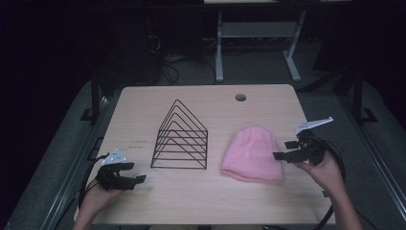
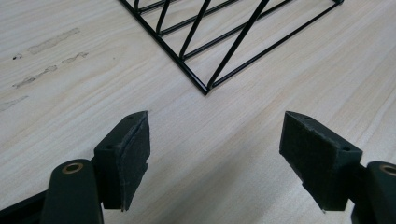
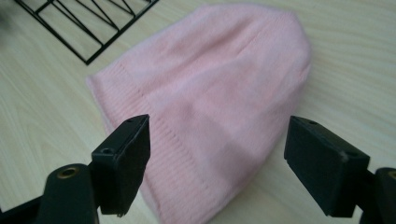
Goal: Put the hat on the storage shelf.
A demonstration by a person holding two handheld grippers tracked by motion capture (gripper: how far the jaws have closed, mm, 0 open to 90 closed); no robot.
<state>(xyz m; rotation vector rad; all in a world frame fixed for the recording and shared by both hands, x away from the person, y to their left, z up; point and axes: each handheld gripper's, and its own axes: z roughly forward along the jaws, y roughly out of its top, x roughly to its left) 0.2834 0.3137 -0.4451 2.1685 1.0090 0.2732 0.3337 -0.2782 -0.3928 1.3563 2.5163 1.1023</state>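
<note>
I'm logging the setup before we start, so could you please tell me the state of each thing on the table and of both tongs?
Pink beanie: lying flat on the table, not held.
Black wire rack: standing upright, nothing in it, not touched.
Left tongs: open, above bare table near the rack's corner.
Right tongs: open, just above the beanie's brim end, gripping nothing.
Table: light wood, faint scuffs at left.

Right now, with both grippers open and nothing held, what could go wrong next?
The right gripper hovers open over the pink beanie; closing on the flat knit may catch only the top layer, so it slips or bunches. The left gripper points at a corner of the black wire rack; the light frame might skid on the smooth table if nudged.
</note>
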